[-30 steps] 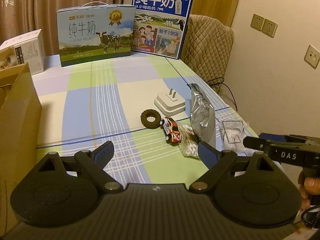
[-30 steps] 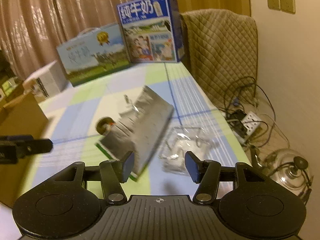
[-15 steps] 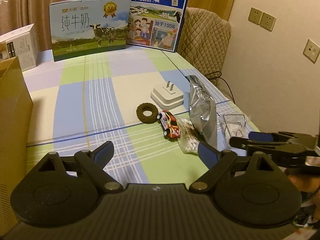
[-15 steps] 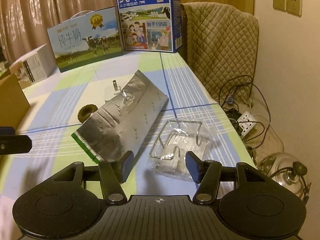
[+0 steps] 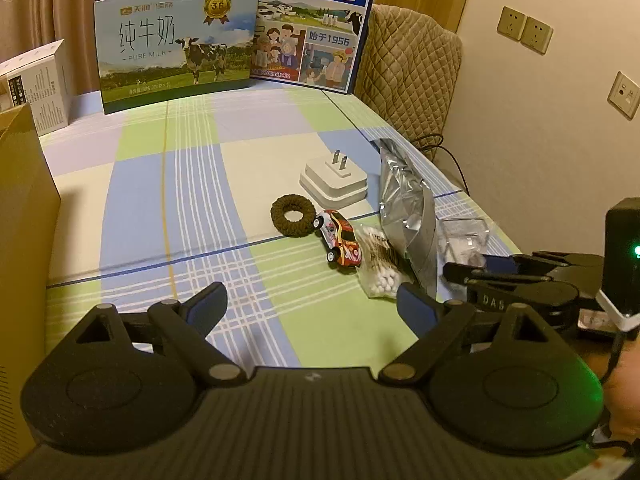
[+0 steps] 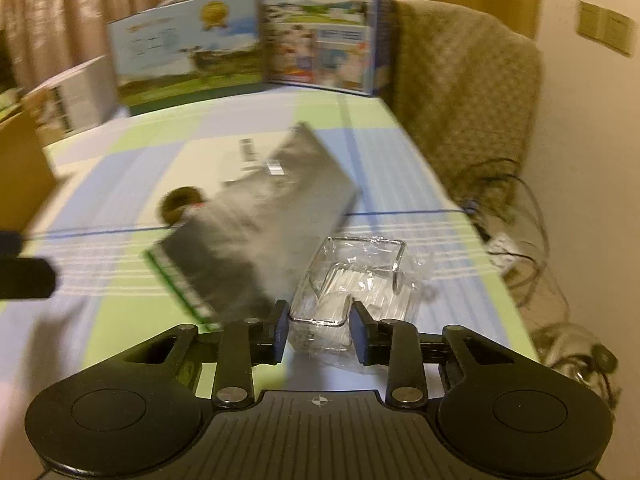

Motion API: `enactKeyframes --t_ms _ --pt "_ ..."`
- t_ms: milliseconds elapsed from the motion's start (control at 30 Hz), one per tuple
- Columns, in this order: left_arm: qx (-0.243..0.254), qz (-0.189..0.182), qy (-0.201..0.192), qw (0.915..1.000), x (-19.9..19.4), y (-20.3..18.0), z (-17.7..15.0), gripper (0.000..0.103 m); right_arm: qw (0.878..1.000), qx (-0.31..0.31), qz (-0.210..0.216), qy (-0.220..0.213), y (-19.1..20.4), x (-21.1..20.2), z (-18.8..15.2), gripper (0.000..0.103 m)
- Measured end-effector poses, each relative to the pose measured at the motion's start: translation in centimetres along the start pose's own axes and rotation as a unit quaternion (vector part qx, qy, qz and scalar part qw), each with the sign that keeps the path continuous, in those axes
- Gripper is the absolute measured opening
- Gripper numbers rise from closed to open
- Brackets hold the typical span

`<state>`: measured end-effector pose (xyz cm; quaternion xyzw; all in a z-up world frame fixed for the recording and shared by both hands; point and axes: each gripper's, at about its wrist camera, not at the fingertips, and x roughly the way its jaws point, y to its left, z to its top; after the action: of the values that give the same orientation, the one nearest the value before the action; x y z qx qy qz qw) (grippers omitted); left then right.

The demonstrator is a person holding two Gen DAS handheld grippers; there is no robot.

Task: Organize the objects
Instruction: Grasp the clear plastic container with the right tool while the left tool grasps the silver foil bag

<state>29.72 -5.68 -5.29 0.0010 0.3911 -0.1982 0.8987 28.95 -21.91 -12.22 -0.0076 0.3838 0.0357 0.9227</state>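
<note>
Right gripper (image 6: pixel 318 328) is closing around the clear packet (image 6: pixel 356 280); it should pinch the wire-framed edge squarely so the plastic doesn't slip. Left gripper (image 5: pixel 310 300) hangs wide open, empty.

Left tongs (image 5: pixel 312 300) wide — toy car (image 5: pixel 340 242) beyond.

On the tabletop (image 5: pixel 160 208), two milk cartons (image 5: pixel 176 44) stand side by side along the far edge. Mid-table lies a plug adapter (image 5: pixel 334 182); in front of it a ring (image 5: pixel 293 216) with a toy car (image 5: pixel 340 242) touching its right side. Right of the car lie a cotton swab bag (image 5: pixel 380 264), a foil pouch (image 5: pixel 408 208), then a clear packet (image 6: pixel 356 280) nearest the right edge. A cardboard box (image 5: pixel 24 240) stands at the left.
</note>
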Motion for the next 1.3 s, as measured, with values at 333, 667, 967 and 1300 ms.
enactKeyframes --t_ms 333,667,967,1300 --pt "0.002 -0.010 -0.005 0.9999 0.0 0.6 0.5 0.089 0.991 -0.054 0.119 0.013 2.7 -0.9 -1.1 0.027" --pt "0.025 -0.042 -0.005 0.9988 3.4 -0.2 1.8 0.061 0.998 0.016 0.049 0.019 -0.4 -1.8 -0.5 0.027" --pt "0.031 -0.057 0.004 0.9978 6.4 -1.2 2.5 0.009 0.998 0.025 0.051 0.018 -0.7 -1.5 -0.4 0.027" --pt "0.027 -0.048 0.006 0.9985 3.8 -1.8 1.0 0.000 0.996 0.044 0.077 0.015 -0.6 -2.6 -0.5 0.027"
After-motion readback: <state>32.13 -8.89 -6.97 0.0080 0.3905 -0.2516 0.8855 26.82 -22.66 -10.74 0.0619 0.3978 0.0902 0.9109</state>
